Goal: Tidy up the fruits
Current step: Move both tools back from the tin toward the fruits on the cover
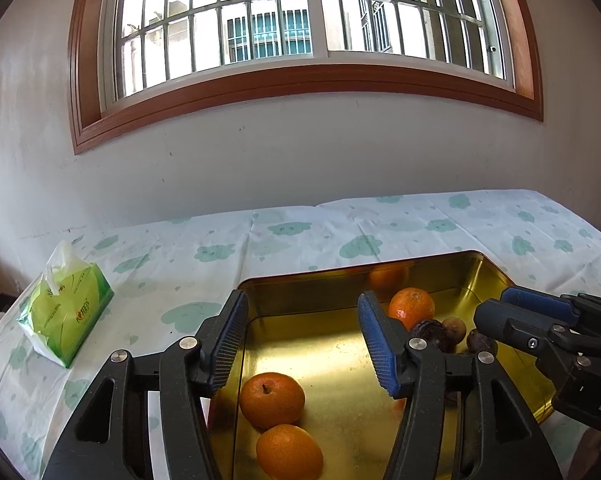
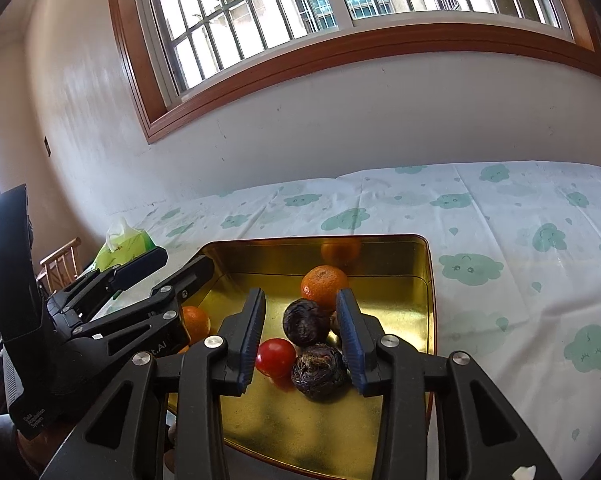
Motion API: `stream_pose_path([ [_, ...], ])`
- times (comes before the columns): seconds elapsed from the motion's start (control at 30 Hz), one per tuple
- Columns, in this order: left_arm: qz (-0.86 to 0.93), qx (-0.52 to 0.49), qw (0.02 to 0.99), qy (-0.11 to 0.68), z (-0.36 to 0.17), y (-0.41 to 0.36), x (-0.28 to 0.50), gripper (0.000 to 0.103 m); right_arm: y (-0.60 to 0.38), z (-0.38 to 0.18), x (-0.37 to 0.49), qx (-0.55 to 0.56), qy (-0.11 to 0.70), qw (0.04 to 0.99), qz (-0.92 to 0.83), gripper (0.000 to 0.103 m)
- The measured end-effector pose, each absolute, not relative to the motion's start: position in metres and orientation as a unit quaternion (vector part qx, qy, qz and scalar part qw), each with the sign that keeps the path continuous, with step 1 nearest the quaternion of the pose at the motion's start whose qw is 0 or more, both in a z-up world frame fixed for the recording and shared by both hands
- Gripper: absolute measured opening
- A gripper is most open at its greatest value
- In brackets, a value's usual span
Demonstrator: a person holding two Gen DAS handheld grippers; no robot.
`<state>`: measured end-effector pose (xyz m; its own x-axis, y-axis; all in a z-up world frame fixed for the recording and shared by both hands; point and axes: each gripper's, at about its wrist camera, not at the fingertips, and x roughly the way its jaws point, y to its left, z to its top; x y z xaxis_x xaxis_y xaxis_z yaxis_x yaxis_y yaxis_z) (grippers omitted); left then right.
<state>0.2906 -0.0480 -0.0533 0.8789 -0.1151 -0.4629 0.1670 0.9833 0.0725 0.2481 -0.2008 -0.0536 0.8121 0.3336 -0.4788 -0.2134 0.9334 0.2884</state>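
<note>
A shallow gold metal tray (image 1: 308, 296) lies on the clouded tablecloth. My left gripper (image 1: 302, 344) is open over the tray's left half, with nothing between its pads. Two oranges (image 1: 271, 400) (image 1: 289, 452) lie below it, and a third orange (image 1: 411, 307) sits farther back. My right gripper (image 2: 300, 336) is open over the tray (image 2: 268, 258). Beneath its gap lie a dark wrinkled fruit (image 2: 304, 322), a second dark one (image 2: 319, 372) and a red tomato (image 2: 275, 357), none of them pressed by its pads. The far orange (image 2: 324, 286) lies behind them.
A green tissue pack (image 1: 66, 316) stands on the cloth left of the tray. The white cloth with green clouds (image 2: 520, 240) stretches right and back to the wall under a barred window. A wooden chair (image 2: 60, 264) shows beyond the table's left end.
</note>
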Motion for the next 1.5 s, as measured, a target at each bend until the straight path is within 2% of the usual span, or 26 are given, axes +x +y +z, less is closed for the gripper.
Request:
stream_pose_path([
  [0.37, -0.069, 0.054, 0.970, 0.228, -0.044, -0.042, 0.280, 0.061, -0.193, -0.029, 0.208, 0.108, 0.256, 0.943, 0.186, 0.036],
  [0.7, -0.049, 0.031, 0.969, 0.241, -0.038, -0.013, 0.244, 0.066, -0.158, -0.062, 0.170, 0.091, 0.338, 0.901, 0.255, 0.036],
  [0.9, -0.036, 0.008, 0.961, 0.273, -0.045, 0.009, 0.224, 0.066, -0.149, -0.081, 0.178, 0.083, 0.367, 0.895, 0.239, 0.036],
  [1.5, -0.028, -0.021, 0.952, 0.303, -0.058, 0.044, 0.198, 0.067, -0.120, -0.090, 0.200, 0.016, 0.390, 0.895, 0.215, 0.036],
])
